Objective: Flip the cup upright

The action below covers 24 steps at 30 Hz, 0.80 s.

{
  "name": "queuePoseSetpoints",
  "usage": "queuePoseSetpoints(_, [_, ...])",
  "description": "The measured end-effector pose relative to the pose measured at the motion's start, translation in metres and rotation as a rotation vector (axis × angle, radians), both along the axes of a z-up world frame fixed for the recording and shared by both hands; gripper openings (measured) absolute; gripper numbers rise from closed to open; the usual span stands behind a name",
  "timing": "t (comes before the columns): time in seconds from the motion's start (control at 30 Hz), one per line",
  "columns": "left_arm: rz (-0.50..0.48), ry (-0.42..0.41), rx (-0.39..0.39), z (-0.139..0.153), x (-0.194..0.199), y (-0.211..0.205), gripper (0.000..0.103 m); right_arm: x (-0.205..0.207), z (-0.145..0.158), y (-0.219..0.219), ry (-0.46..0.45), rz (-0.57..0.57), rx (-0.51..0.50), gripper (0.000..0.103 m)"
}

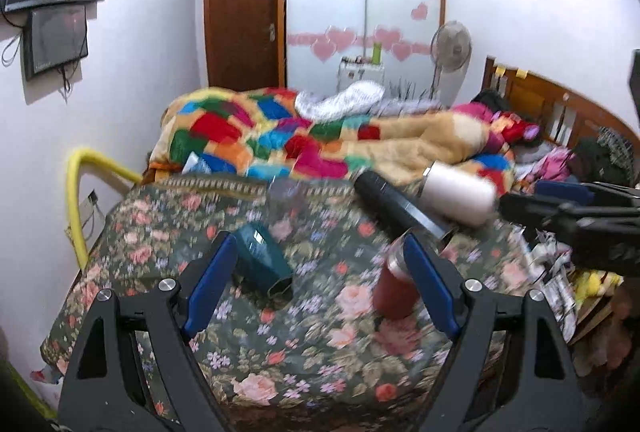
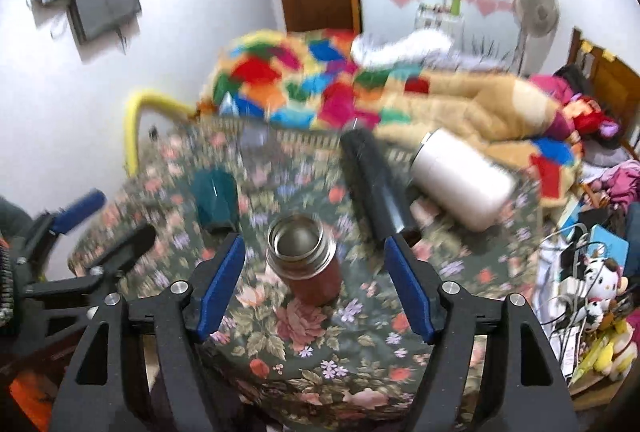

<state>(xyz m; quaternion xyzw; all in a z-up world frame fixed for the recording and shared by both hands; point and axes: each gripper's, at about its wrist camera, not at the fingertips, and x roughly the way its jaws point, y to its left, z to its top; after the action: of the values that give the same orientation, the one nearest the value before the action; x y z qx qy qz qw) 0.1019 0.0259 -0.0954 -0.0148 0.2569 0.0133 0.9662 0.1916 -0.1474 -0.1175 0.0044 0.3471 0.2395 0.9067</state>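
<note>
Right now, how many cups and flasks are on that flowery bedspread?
5 visible. Red cup upright in front; teal cup on its side, left; clear glass behind; black flask and white flask lying at right. Bedding may hide more.

Black angular gripper (image 2: 314, 274) frames, blue finger pads (image 2: 218, 288), seemingly silver screws (image 2: 179, 287)

Both fisheye cameras look forward along their own blue-padded fingers, down across the floral bedspread (image 1: 320, 344) toward the wardrobe wall. The left wrist view sits close above the near bed edge, left of the red steel-rimmed cup (image 1: 394, 284). The right wrist view faces that cup (image 2: 308, 264) head-on, looking into its open mouth. Both share the cup, the white bottle (image 1: 460, 195) (image 2: 460, 179) and the patchwork quilt (image 1: 256, 131) (image 2: 288, 79).
</note>
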Motion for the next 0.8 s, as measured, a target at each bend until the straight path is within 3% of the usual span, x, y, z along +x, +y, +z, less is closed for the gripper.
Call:
queuePoseSetpoints(0.23, [-0.052, -0.197, -0.008, 0.067, -0.054, -0.023, 0.089, -0.068, 0.072, -0.051, -0.261, -0.108, 0.122, 0.074])
queuePoseSetpoints(0.47, [-0.065, -0.335, -0.008, 0.106, -0.111, -0.035, 0.097, -0.127, 0.101, -0.059, -0.488, -0.206, 0.143, 0.086])
queuePoseSetpoints(0.57, [-0.061, -0.362, -0.007, 0.111, -0.128, -0.037, 0.102, -0.141, 0.103, -0.055, -0.538, -0.226, 0.126, 0.089])
queuePoseSetpoints(0.7, [-0.057, -0.378, -0.008, 0.113, -0.143, -0.038, 0.103, -0.146, 0.100, -0.055, -0.562, -0.253, 0.120, 0.103])
queuePoseSetpoints(0.8, [-0.051, -0.375, -0.013, 0.111, -0.147, -0.038, 0.103, -0.148, 0.098, -0.055, -0.555, -0.249, 0.110, 0.103])
